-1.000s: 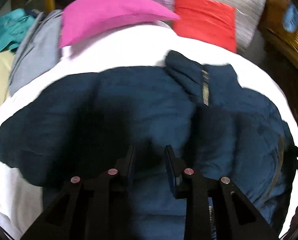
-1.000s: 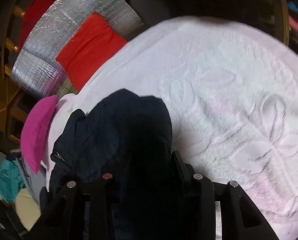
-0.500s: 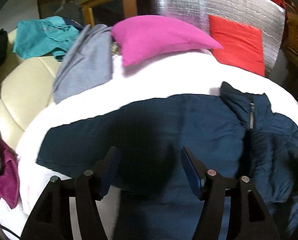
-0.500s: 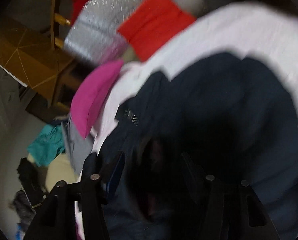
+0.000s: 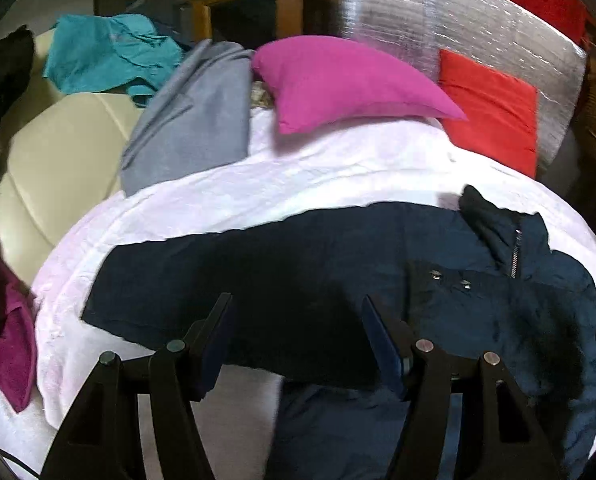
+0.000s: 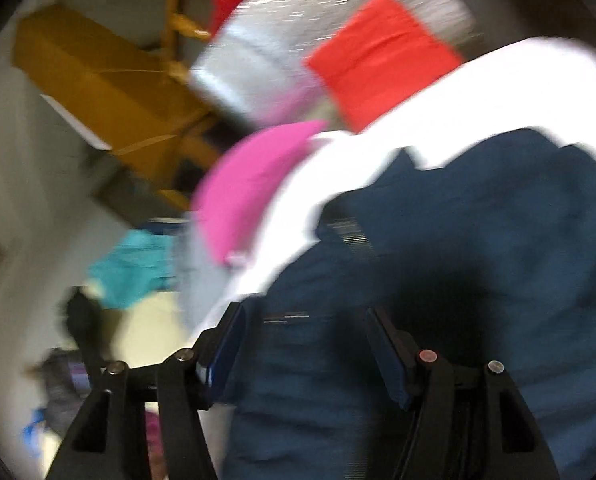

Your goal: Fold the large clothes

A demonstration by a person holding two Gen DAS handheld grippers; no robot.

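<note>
One navy jacket (image 5: pixel 338 272) lies spread flat across the near half of the white bedspread (image 5: pixel 298 176), sleeve reaching toward the bedspread's left edge, collar and zipper toward its right edge. Two metal snaps show on the chest near the collar.

Left gripper (image 5: pixel 295 336) hangs above the jacket's near hem, fingers apart, nothing pinched between them; its jaws have just been opening. Right gripper (image 6: pixel 304 344) sits over the jacket too, fingers spread and clear of the cloth as far as the blurred right wrist view lets me tell; its jaws have also just been opening.

Around it: one magenta pillow (image 5: pixel 346 80) at the bedspread's far edge, one red cushion (image 5: pixel 494 108) at the far right corner leaning on a silver foil panel (image 5: pixel 438 20). One grey garment (image 5: pixel 193 120) drapes over the far left corner, one teal garment (image 5: pixel 105 52) beyond it on a cream sofa (image 5: pixel 57 160). One maroon cloth (image 5: pixel 5 344) at the left edge, next to something grey knitted. Wooden cabinet (image 5: pixel 257 4) behind.

Nothing lies on top of the jacket; the bedspread between it and the pillow is bare.
</note>
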